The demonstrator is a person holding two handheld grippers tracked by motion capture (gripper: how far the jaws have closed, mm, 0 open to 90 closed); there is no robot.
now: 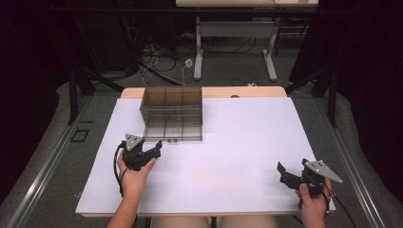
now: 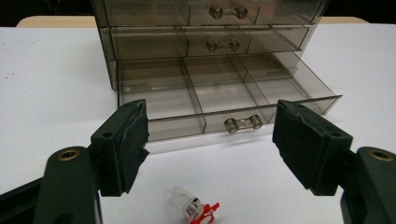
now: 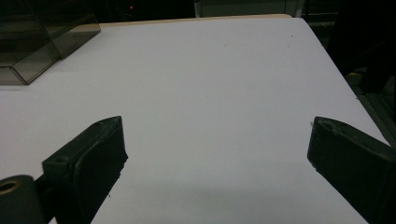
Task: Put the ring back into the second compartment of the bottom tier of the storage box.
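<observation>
Your left gripper (image 2: 210,140) is released, nothing between its jaws; centre them on the pulled-out bottom drawer's handle (image 2: 243,124) at mid-frame, above the small clear-and-red part (image 2: 194,209) lower centre

White table (image 1: 247,142) (smoky drawer cabinet (image 1: 172,114), small clear-and-red piece (image 2: 194,209) on top)

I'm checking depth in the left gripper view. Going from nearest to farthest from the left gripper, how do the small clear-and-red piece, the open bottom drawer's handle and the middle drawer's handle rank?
1. Small clear-and-red piece: on the table just ahead of the left gripper.
2. Bottom drawer's handle: on the pulled-out drawer front, right of centre.
3. Middle drawer's handle: higher and farther back.
</observation>
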